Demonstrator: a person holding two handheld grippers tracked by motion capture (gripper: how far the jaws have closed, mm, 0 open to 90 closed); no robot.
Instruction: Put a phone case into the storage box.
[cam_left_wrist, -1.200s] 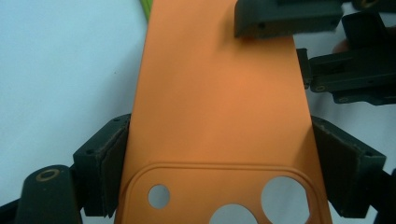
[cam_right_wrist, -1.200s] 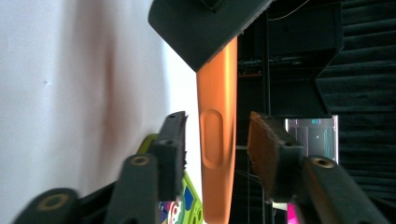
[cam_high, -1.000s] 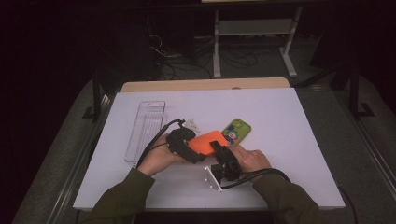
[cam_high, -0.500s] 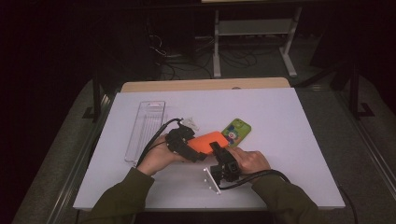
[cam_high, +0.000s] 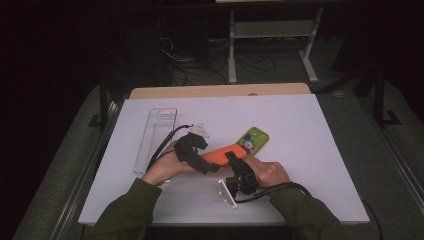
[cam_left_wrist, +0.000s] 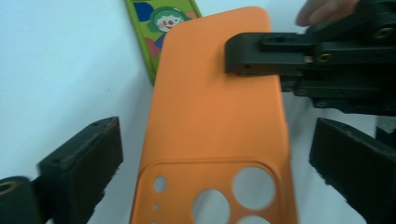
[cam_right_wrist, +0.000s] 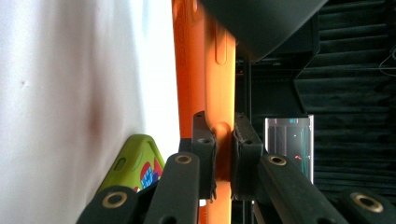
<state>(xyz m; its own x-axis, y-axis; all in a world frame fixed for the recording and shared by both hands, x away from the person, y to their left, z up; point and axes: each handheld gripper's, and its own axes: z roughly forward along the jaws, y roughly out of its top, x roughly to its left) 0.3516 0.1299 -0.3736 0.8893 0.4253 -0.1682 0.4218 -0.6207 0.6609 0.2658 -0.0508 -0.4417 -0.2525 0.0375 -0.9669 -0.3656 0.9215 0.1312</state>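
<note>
An orange phone case (cam_high: 223, 152) (cam_left_wrist: 215, 112) is held just above the white table, camera holes towards my left gripper. My left gripper (cam_high: 208, 164) (cam_left_wrist: 217, 140) is open: its jaws have just been opening and now stand wide on either side of the case without touching it. My right gripper (cam_high: 232, 159) (cam_right_wrist: 224, 128) is shut on the orange case's long edge (cam_right_wrist: 219, 93), with both pads pressed against it. A green phone case (cam_high: 253, 140) (cam_left_wrist: 159, 28) (cam_right_wrist: 135, 163) with a clown picture lies flat just beyond the orange one.
A clear plastic tray (cam_high: 156, 137) lies lengthwise at the left of the white table (cam_high: 300, 130). A wooden board edge (cam_high: 220, 91) runs along the back. Dark floor, cables and a metal stand lie beyond. Both forearms enter from the bottom.
Both hands and the orange case stay almost where they were. The right gripper has shifted very slightly up the picture along the case.
</note>
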